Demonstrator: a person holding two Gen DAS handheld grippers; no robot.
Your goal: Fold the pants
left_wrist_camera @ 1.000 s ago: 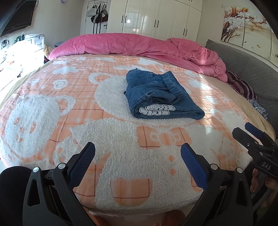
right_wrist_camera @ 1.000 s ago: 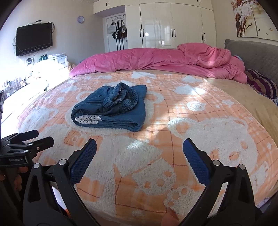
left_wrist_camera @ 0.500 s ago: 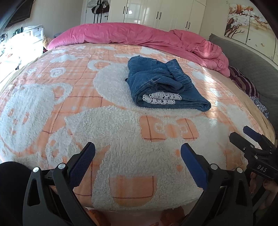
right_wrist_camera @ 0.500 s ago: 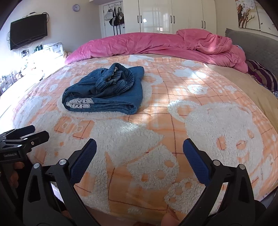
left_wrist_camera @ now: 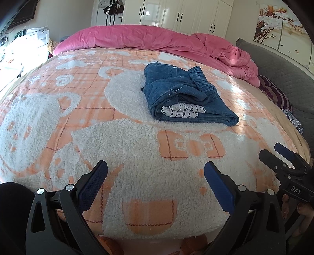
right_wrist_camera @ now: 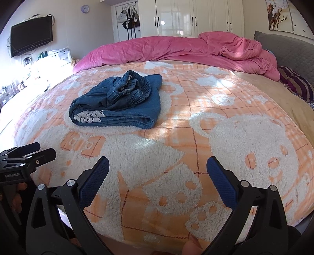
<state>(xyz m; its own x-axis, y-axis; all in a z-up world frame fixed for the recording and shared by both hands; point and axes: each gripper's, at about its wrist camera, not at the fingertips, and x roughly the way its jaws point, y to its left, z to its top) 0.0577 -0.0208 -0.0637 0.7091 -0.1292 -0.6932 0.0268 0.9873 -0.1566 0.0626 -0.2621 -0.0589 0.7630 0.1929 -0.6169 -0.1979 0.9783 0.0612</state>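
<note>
The blue denim pants (left_wrist_camera: 184, 96) lie folded in a compact bundle on the orange-and-white fleece blanket (left_wrist_camera: 121, 141), white lace trim showing at the near edge; they also show in the right wrist view (right_wrist_camera: 119, 104). My left gripper (left_wrist_camera: 156, 172) is open and empty, near the bed's front edge, well short of the pants. My right gripper (right_wrist_camera: 158, 168) is open and empty, also at the front edge. Each gripper shows at the side of the other's view: the right gripper (left_wrist_camera: 278, 155) at right, the left gripper (right_wrist_camera: 33, 150) at left.
A pink duvet (left_wrist_camera: 157, 41) is bunched along the far side of the bed. A grey headboard (left_wrist_camera: 290, 68) and a striped pillow (right_wrist_camera: 298, 84) are at right. White wardrobes (right_wrist_camera: 192, 17) stand behind; a TV (right_wrist_camera: 31, 41) and a cluttered desk are at left.
Both grippers have moved a little closer to the bed and the pants, which look larger now. The pants have not moved. Both grippers stay open.
</note>
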